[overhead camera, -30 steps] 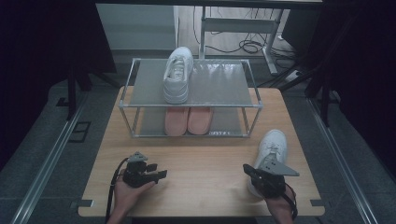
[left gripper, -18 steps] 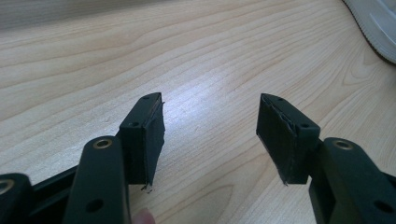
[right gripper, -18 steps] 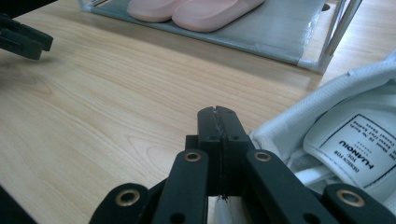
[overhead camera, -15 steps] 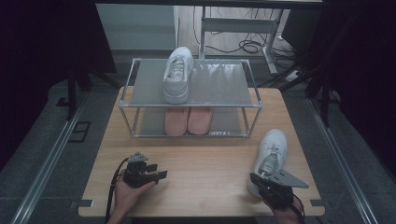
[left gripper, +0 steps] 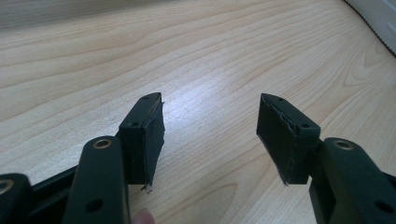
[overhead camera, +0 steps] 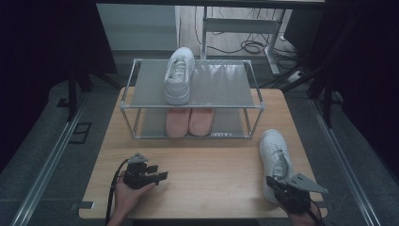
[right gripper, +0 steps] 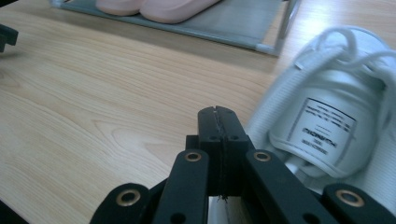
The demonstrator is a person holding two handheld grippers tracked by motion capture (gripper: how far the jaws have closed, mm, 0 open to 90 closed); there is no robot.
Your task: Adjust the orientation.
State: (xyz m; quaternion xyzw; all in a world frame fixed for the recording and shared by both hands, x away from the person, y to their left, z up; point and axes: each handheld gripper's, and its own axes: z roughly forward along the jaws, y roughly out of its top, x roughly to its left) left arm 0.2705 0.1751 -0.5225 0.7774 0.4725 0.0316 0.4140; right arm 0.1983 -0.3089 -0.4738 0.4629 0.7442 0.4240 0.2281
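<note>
My right gripper [right gripper: 218, 116] has its jaws pressed together, empty, just beside the white sneaker [right gripper: 327, 112] lying at the bench's [overhead camera: 211, 160] right edge. My left gripper [left gripper: 210, 135] gapes over bare wood. Ahead, a rack [overhead camera: 141, 101] holds another sneaker [overhead camera: 179, 75] above pink shoes [overhead camera: 190, 121], half hidden under its shelf.

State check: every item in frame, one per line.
Left gripper: open, nothing between its fingers, low over the table.
Right gripper: shut, empty, beside the white shoe on the table.
White shoe on the rack: upright, top shelf.
Pink shoes: paired, lower shelf.
Rack: standing, far side of table.
</note>
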